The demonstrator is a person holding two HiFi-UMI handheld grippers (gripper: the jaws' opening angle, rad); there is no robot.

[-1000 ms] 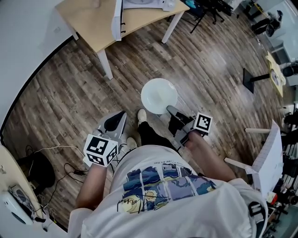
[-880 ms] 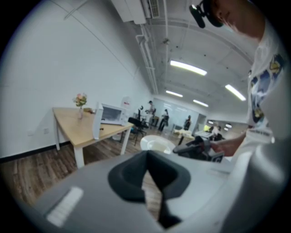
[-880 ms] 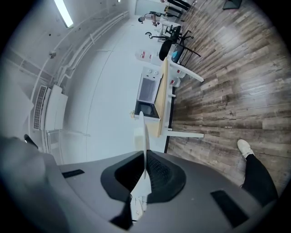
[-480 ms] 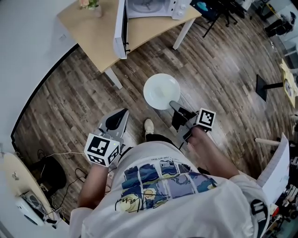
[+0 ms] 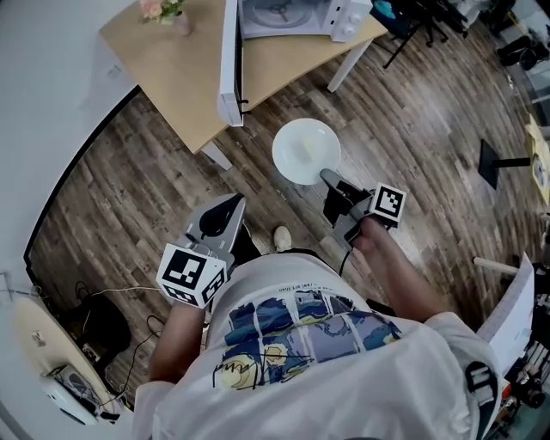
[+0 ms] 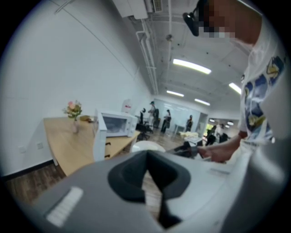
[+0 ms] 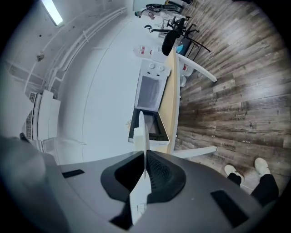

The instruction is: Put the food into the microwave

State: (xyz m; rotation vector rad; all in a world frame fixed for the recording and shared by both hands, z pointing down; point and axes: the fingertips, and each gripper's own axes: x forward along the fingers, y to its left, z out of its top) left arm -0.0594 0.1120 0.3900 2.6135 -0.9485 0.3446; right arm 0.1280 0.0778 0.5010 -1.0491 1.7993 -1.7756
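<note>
head view looks down on the wooden table [image 5: 172,77] carrying the microwave [image 5: 292,15], whose door [image 5: 230,60] stands wide open, so the oven looks ready. the white plate [image 5: 290,165] hangs over the floor near the table's edge, not yet inside; carrying it in is what's left. a pale bit of food [image 5: 308,147] seems to lie on it. the right gripper [image 5: 329,178] has its jaws clamped on the plate's near rim. the left gripper [image 5: 225,208] is off to the side, jaws together on nothing.
</note>
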